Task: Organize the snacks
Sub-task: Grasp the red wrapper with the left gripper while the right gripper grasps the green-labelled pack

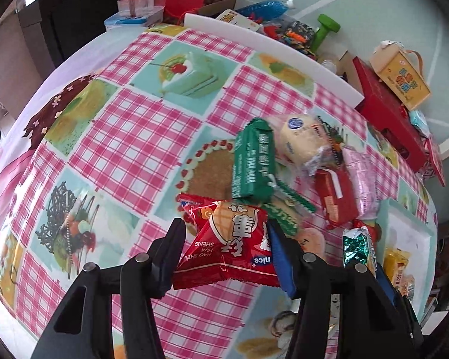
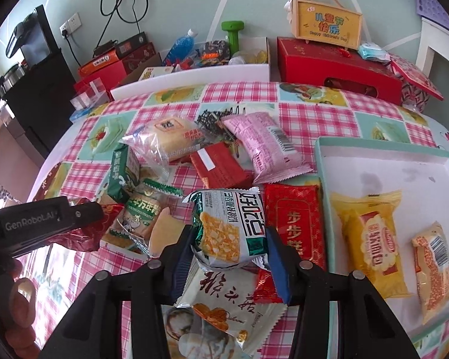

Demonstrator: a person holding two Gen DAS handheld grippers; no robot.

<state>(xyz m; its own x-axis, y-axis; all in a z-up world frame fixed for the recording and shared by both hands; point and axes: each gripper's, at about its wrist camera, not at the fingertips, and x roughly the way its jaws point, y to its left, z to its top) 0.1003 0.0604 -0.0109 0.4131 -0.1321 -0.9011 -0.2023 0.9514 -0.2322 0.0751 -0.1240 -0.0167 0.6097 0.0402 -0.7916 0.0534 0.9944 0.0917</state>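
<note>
While pinched between left fingers [image 1: 176, 239], red snack packet [image 1: 227, 248]; green-white packet [image 2: 230, 230] squeezed between right fingers [image 2: 277, 257].

Glossy plastic snack wrappers [image 2: 266, 149]; smooth glossy vinyl tablecloth [image 1: 134, 137]; matt cardboard tray [image 2: 383, 161].

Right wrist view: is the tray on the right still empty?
No. The tray already holds two packets, a yellow packet and a smaller orange packet beside it.
</note>
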